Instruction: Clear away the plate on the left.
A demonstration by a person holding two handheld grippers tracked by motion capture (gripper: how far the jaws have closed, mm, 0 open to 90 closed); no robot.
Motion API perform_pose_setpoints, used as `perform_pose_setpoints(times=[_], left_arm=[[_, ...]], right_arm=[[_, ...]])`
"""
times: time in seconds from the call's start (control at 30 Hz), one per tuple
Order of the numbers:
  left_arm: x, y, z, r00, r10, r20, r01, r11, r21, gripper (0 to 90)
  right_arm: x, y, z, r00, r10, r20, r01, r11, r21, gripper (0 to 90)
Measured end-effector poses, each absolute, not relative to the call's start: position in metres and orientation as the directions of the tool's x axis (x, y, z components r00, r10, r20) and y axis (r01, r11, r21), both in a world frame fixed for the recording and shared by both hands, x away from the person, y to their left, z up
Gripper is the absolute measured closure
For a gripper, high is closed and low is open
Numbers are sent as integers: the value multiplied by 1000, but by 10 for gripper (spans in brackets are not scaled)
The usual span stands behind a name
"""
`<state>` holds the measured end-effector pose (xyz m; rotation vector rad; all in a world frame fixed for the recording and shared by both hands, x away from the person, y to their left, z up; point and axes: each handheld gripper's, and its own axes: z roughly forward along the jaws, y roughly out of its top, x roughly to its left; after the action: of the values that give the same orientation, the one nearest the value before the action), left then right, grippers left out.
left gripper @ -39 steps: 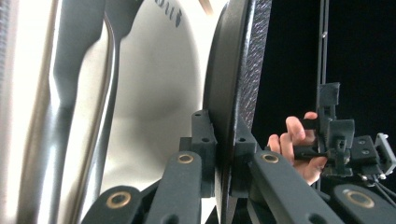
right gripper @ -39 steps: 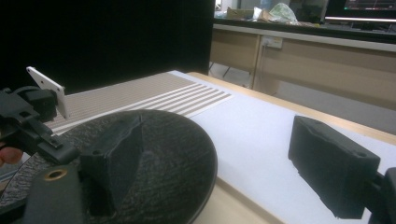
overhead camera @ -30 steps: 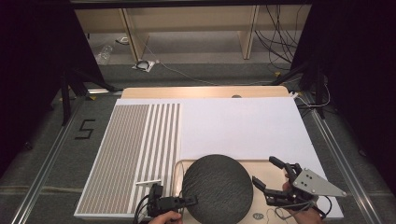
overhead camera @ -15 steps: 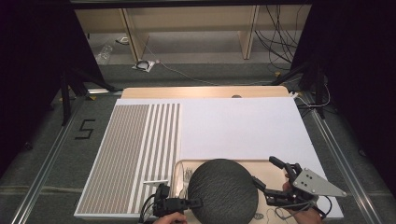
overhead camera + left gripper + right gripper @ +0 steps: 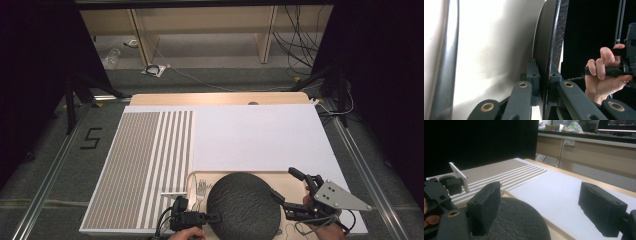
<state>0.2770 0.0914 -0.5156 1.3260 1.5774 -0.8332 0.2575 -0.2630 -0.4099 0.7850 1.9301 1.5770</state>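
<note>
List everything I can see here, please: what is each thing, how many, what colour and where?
Round plate: one, dark grey, near edge, over the tray.
Wooden tray: one, pale, under the plate.
Fork: one, silvery, on the tray left of the plate.
Striped mat: one, brown and white, table's left.
White sheet: one, middle and right.
Table: one, light wood.
Left gripper: black, fingers shut on the plate's rim.
Right gripper: black, fingers open beside the plate.
</note>
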Motion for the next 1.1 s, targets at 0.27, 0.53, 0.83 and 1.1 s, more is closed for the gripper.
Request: perform_pose_setpoints(times=[0.27,0.53,0.83,1.1], left_arm=[[279,85,-518,-50,379,-924,978,205,30,841],[278,81,-521,-87,371,-925,977,212,-7,842],[277,78,-522,-89,375,-923,978,210,-8,839],[277,78,-523,-77,395,-916,980,198,3,788]], right_arm=[[257,-263,-410,-695,718,-35,108,153,982,192],[257,-263,-410,-697,717,-35,109,153,982,192],[258,-263,-410,-697,716,-35,111,155,982,192],[257,-262,-410,-697,716,-34,112,156,981,192]])
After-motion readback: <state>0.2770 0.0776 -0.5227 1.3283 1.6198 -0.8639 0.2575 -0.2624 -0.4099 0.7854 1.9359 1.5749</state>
